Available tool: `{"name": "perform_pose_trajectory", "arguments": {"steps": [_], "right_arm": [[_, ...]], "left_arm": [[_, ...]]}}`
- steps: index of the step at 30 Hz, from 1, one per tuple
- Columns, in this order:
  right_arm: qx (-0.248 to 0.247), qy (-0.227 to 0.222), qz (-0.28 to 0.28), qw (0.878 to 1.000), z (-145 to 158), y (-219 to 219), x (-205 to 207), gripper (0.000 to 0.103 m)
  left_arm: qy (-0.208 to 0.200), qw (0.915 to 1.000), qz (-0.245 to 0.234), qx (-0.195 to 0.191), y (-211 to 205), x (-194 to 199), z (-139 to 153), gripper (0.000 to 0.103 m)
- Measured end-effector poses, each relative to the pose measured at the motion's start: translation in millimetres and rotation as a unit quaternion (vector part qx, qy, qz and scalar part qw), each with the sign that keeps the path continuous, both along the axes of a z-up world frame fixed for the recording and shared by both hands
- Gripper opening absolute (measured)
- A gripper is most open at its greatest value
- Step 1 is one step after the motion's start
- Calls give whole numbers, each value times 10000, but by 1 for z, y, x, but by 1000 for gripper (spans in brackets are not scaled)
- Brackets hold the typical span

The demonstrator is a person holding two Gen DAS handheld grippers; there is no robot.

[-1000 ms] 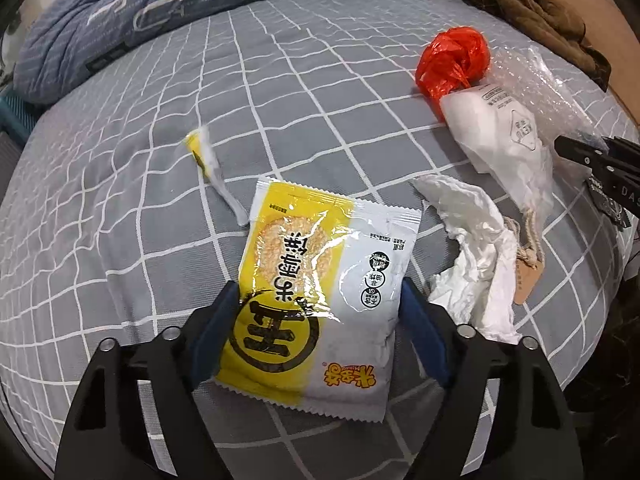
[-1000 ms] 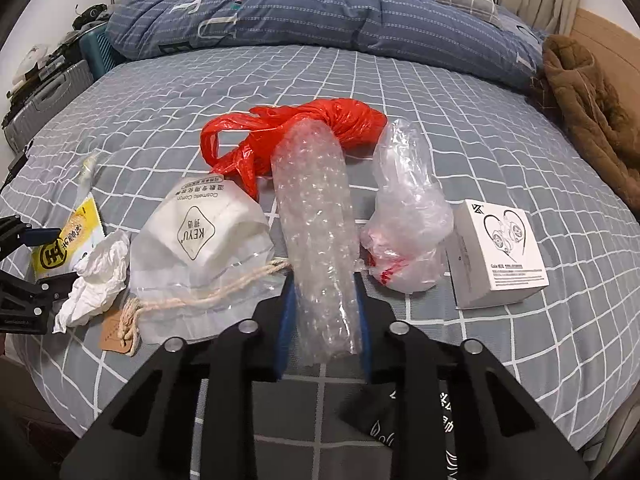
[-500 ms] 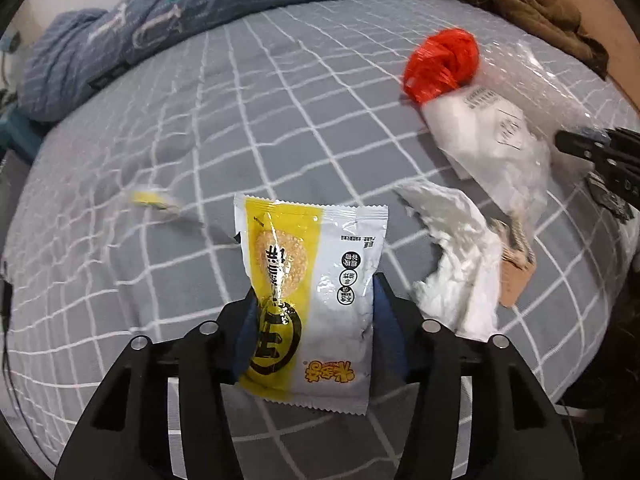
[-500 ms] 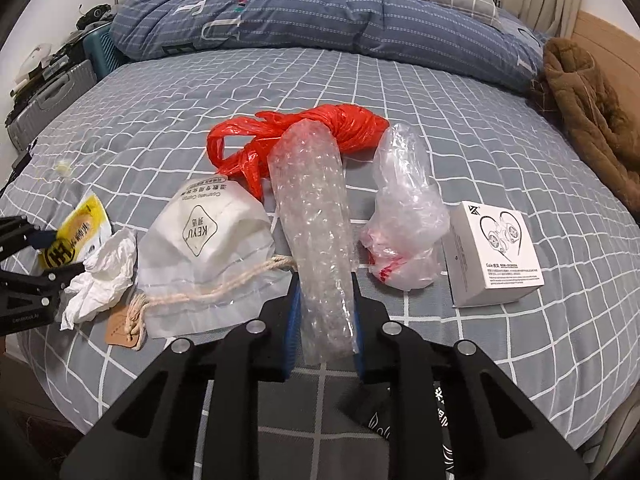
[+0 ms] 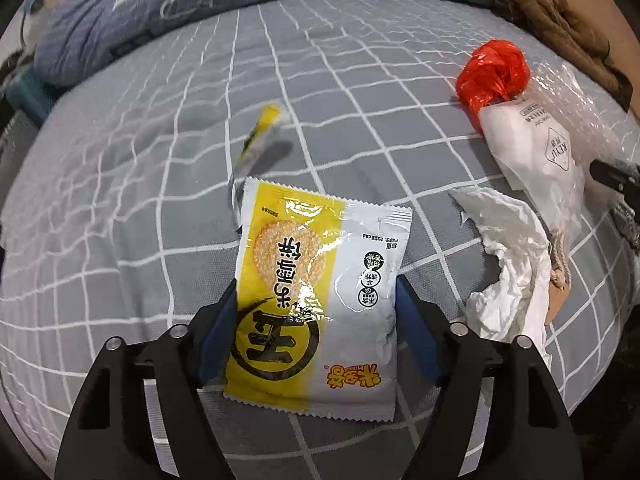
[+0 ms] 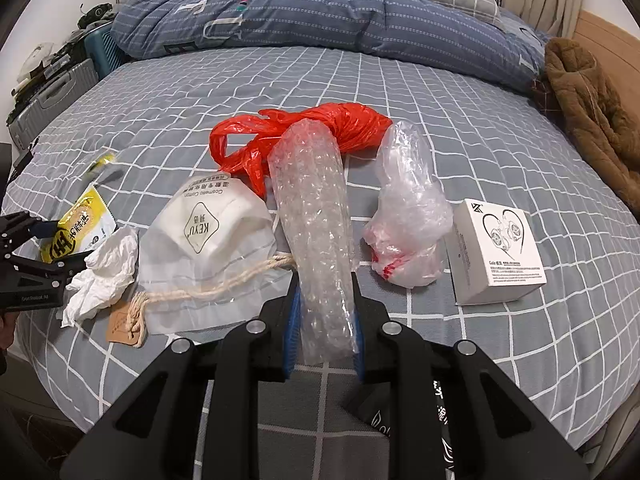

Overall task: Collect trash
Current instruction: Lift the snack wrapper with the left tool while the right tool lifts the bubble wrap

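- The left claw (image 5: 316, 304) has its blue pads pressed against both side edges of a yellow-and-white snack packet (image 5: 320, 280), which sits between them just above the grey checked bed cover (image 5: 160, 184).
- The right claw (image 6: 324, 320) is closed narrowly around the near end of a bubble-wrap roll (image 6: 316, 216); the roll's far end lies across a crumpled red plastic bag (image 6: 340, 128).
- A crumpled white tissue (image 5: 516, 264) lies just right of the snack packet, touching a white drawstring pouch (image 6: 212, 232) printed "KEYU".
- A small yellow wrapper (image 5: 260, 128), blurred, lies beyond the packet on the bed cover.
- A clear plastic bag (image 6: 408, 208) with red marks sits just right of the bubble-wrap roll, and a white earphone box (image 6: 500, 248) stands beside it.
- A blue striped duvet (image 6: 300, 12) lies bunched at the far side of the bed, with a brown fleece garment (image 6: 588, 120) at the right.
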State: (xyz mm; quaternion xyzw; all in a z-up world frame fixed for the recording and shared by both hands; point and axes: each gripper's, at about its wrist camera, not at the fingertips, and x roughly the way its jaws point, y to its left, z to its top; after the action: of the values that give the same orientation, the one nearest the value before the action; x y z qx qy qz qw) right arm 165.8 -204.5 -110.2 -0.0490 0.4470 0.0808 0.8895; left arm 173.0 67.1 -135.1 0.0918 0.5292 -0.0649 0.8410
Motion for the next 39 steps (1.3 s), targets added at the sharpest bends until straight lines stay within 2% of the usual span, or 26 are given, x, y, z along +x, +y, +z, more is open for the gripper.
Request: {"name": "perform_pose_trajectory", "arguments": {"steps": [2, 7, 16, 29, 34, 39], "right_arm": [[-6, 5, 10, 10000, 0, 1, 0, 20], [18, 8, 13, 10000, 0, 0, -2, 19], [28, -40, 23, 10000, 5, -1, -3, 19], [43, -171, 37, 9998, 24, -2, -15, 19], [59, -240, 25, 9997, 32, -3, -23, 19], [70, -302, 16, 9995, 37, -3, -33, 19]], "left_arm": [[28, 10000, -20, 7, 0, -3, -3, 69], [49, 10000, 0, -64, 2, 3, -5, 57], [-69, 9995, 233, -185, 8, -2, 4, 41], [-442, 9977, 461, -225, -3, -11, 34, 39], [-647, 9960, 531, -325, -13, -22, 50, 39], [-913, 9928, 739, -254, -21, -33, 60, 39]]}}
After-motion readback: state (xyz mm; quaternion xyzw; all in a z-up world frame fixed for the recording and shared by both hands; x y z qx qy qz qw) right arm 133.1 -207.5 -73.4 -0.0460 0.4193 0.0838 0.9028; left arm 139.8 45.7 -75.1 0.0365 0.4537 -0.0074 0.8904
